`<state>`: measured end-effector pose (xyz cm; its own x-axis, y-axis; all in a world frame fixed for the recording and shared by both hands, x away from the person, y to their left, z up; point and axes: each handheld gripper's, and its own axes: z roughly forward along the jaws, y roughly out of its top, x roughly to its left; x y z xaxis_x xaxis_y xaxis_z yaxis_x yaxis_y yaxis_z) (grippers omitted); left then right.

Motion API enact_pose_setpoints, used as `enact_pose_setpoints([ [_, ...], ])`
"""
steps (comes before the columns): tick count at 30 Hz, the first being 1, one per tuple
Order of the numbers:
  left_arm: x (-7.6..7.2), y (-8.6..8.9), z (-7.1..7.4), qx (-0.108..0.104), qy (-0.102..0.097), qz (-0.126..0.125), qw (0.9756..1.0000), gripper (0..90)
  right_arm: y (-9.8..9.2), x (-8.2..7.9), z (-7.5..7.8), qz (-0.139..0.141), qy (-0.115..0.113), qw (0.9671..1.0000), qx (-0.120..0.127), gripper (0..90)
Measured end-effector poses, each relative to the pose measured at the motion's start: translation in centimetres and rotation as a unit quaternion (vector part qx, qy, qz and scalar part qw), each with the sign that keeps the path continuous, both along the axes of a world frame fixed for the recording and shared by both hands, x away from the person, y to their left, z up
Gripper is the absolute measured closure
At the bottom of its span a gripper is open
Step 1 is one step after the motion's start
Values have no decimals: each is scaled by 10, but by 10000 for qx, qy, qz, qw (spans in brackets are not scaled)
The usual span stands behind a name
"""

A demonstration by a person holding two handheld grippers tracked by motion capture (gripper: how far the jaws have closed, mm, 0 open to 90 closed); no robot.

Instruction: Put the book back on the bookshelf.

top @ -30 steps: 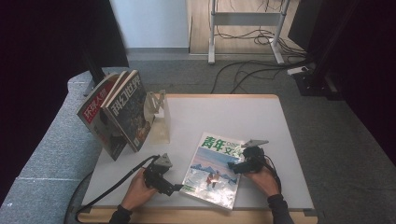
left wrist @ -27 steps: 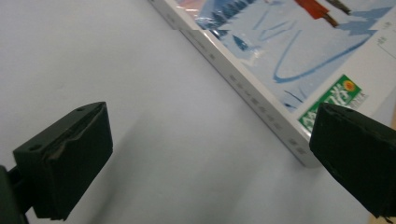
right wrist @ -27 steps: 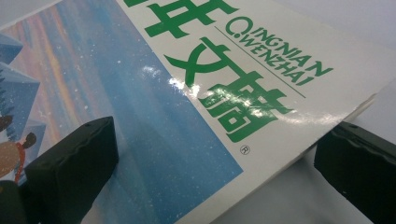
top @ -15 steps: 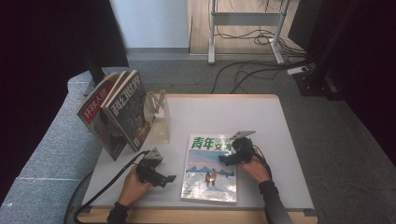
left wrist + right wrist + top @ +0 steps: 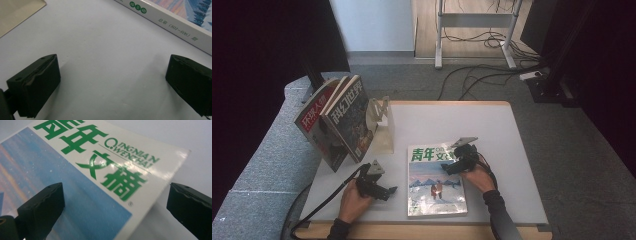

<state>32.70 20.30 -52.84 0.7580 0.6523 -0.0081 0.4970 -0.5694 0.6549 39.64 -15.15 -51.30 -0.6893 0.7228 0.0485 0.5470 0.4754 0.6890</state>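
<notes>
While the magazine (image 5: 435, 181) lay flat on the white tabletop (image 5: 507, 135), face up with its green title toward twelve o'clock, both tools were spread wide and gripped nothing. The right hand-held gripper (image 5: 455, 163) hovered over the cover's upper right corner, at about one o'clock on the magazine, and the right gripper view showed its black jaws apart, one over the blue picture and the other beyond the free edge above bare tabletop. The left hand-held gripper (image 5: 384, 190) rested at nine o'clock from the magazine, near but apart from it; in the left gripper view its jaws stood open over bare surface, with the magazine's spine (image 5: 172, 27) crossing the upper right. Judged from the glossy sheen on the cover and the squared, printed spine, the magazine would probably be light but thick enough to keep some stiffness, slick on its face and prone to slide rather than lift if pushed from above. A single corner pinch would likely let it sag and fan open, so the firmer hold seemed to be along the bound spine or on the whole stack at an edge. Two other magazines (image 5: 337, 120) leaned in a clear stand (image 5: 382, 125) at eleven o'clock, well apart from it.
</notes>
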Motion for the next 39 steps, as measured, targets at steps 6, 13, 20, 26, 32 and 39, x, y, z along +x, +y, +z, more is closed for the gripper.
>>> enact_pose_setpoints([
  [6,0,0,-1,-24,-14,-7,10000,0,-10,-11,-1,-10,150,9999,50,19],
  [13,0,0,-1,-21,-17,-5,10000,0,-7,-4,-11,9,544,9976,430,10],
  [20,0,1,-1,-25,-14,-6,10000,0,-5,-3,-10,-39,509,9977,455,53],
  [26,0,1,-1,-26,-14,-5,10000,0,-5,-6,-4,-62,285,9990,342,182],
  [32,0,0,-1,-27,-18,-4,10000,0,2,-12,8,192,-2,9993,319,352],
  [39,0,0,-1,-24,-18,-6,10000,0,3,-18,15,354,123,9991,182,385],
])
